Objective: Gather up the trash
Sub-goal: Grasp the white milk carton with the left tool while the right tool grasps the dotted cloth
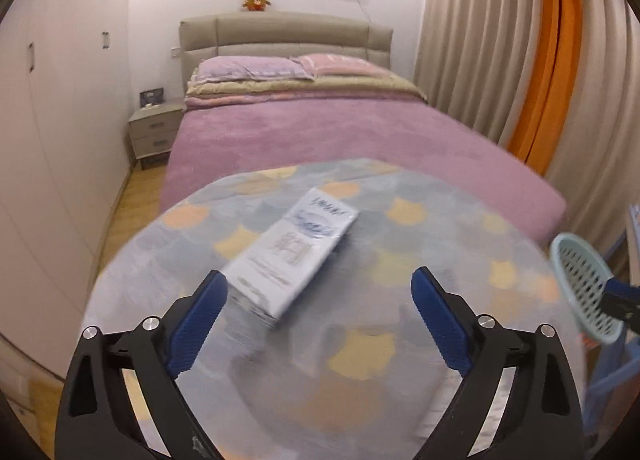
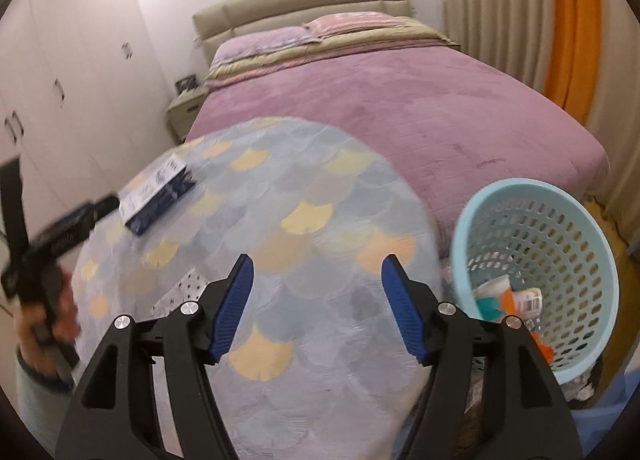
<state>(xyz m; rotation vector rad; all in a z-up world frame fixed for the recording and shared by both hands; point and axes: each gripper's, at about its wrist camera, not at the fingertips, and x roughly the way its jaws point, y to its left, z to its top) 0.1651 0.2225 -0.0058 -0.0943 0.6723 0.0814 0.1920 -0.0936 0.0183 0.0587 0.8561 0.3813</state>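
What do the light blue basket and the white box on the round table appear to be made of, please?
Basket: likely moulded plastic, matte pale blue, judging by its smooth rolled rim and regular punched holes. Box: probably printed cardboard with a slight sheen, given its flat faces, sharp folded edges and printed text; blur leaves the finish uncertain.

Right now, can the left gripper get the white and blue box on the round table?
Probably yes. The left gripper is open and empty, pointing at the white and blue cardboard box, which lies flat on the round table with the scalloped cloth. Nothing lies between them.
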